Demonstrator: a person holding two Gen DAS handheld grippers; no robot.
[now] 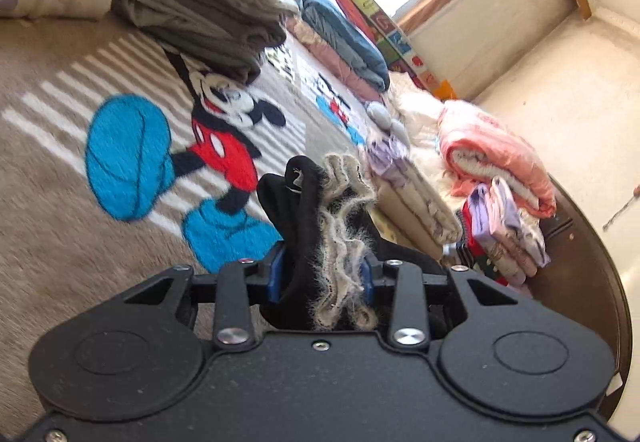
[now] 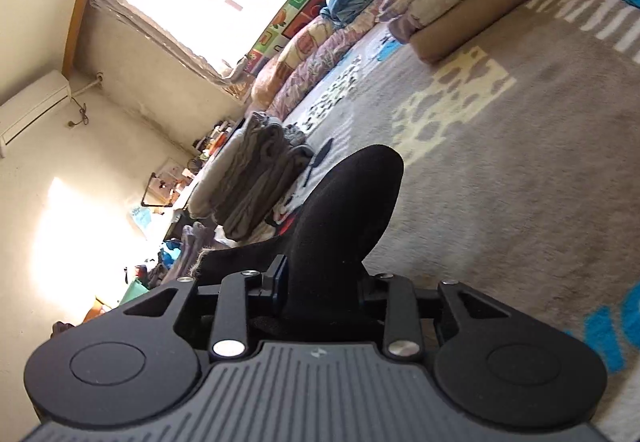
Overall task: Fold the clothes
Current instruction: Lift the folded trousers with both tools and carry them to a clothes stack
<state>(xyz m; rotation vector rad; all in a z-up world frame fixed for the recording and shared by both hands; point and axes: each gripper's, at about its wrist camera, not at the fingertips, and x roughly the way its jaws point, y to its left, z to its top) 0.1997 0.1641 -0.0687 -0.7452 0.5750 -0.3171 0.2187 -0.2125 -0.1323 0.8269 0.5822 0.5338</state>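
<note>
Both grippers are occupied with one dark piece: the left gripper (image 1: 324,274) has its jaws clamped on a bunched black garment (image 1: 304,209) whose fuzzy beige lining (image 1: 348,226) ruffles up between the blue pads; the right gripper (image 2: 324,282) has its jaws pressed on another stretch of black cloth, which rises in a rounded fold just ahead of them; whether the two views show two ends of the same garment cannot be told for certain, though it looks likely. The piece hangs off the surface, held above a grey cartoon-print blanket (image 1: 120,145) that lies beyond and below the left jaws; so this item is, by my judgement, still mid-fold and not yet laid down. Much seems done already: a tall stack of folded grey clothes (image 1: 208,21) sits well ahead of the left jaws, to their left; a folded pink blanket (image 1: 496,157) and a small pile of patterned pieces (image 1: 504,230) lie off to their right; rolled bedding lines the far edge. What remains, as far as shows, is finishing this black item and placing it with a pile.
</note>
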